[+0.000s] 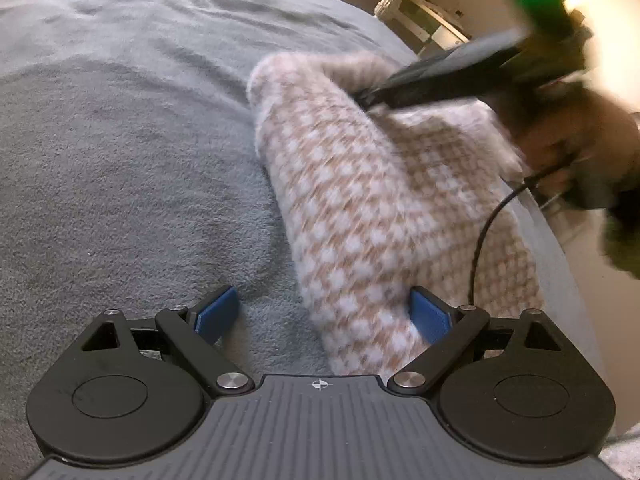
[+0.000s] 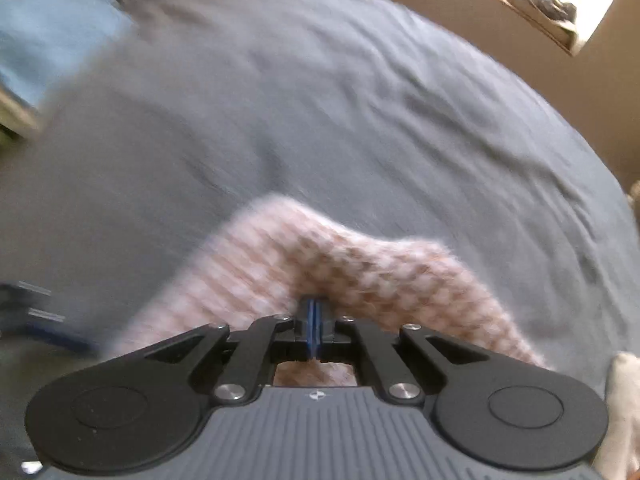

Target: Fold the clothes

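A fluffy pink-and-white checked garment lies in a long fold on the grey blanket. My left gripper stands open low over its near end. The fabric sits against the right blue pad, well apart from the left one. My right gripper, held by a person's hand, comes in from the right and pinches the garment's far top edge. In the right wrist view its blue pads are pressed together, with the garment bunched at their tip. That view is blurred.
A black cable hangs across the garment from the right gripper. Beyond the bed's far right edge stands light furniture. A light blue item lies at the bed's upper left, and a white cloth at the lower right. Grey blanket spreads ahead.
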`<state>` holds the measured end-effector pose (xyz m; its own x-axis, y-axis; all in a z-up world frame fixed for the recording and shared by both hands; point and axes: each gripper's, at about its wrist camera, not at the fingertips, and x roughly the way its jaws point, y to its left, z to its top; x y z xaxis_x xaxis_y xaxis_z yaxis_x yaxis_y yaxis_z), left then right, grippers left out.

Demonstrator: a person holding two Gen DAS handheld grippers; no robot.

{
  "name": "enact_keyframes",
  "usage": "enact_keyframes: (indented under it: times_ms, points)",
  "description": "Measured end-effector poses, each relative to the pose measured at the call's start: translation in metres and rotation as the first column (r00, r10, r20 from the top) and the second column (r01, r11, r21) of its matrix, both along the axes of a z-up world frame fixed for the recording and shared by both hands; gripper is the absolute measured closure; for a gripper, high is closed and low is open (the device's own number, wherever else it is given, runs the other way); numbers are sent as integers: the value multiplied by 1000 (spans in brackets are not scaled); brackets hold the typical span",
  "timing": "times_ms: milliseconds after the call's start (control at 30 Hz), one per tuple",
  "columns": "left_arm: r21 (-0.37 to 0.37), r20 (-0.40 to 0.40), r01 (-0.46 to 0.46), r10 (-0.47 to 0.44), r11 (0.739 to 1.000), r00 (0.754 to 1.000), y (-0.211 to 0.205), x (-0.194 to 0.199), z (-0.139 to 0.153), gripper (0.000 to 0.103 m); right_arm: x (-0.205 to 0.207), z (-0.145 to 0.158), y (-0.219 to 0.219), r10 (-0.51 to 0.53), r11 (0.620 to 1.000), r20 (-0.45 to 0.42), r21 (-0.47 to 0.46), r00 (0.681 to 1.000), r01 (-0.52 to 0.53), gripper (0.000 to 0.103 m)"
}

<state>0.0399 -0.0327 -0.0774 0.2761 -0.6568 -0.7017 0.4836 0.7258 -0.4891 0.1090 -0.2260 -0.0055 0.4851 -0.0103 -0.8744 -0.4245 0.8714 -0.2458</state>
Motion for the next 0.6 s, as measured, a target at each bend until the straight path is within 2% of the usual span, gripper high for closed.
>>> enact_keyframes:
  times_ms: [133, 233, 267, 367, 400, 500, 600]
  points:
    - [13, 28, 16, -17, 1000, 999, -16, -3, -7, 9, 4, 32, 23, 36, 998, -20, -41, 999, -37, 103]
    - [18, 31, 14, -15, 1000, 999, -17, -4, -8, 9, 3, 58, 31, 41, 998, 14, 49, 999, -42, 103]
    - [19, 34, 14, -14, 1000, 999, -18, -4, -9, 9, 5, 57, 33, 46, 996, 10, 72, 999, -46, 103]
    - [21, 40, 12, -13, 1000, 999, -19, -3, -11, 9, 21, -1, 19, 43, 997, -56, 71, 997, -39, 103]
    - [18, 35, 13, -14, 1000, 999, -18, -2, -12, 9, 25, -8, 19, 47, 997, -64, 67, 997, -43, 103]
    - [15, 45, 15, -16, 1000, 999, -17, -5, -11, 9, 26, 4, 33, 71, 997, -88, 8, 994, -71, 103]
    - [7, 48, 17, -17, 1000, 999, -15, -5, -11, 9, 40, 6, 24, 43, 998, -135, 54, 990, -36, 103]
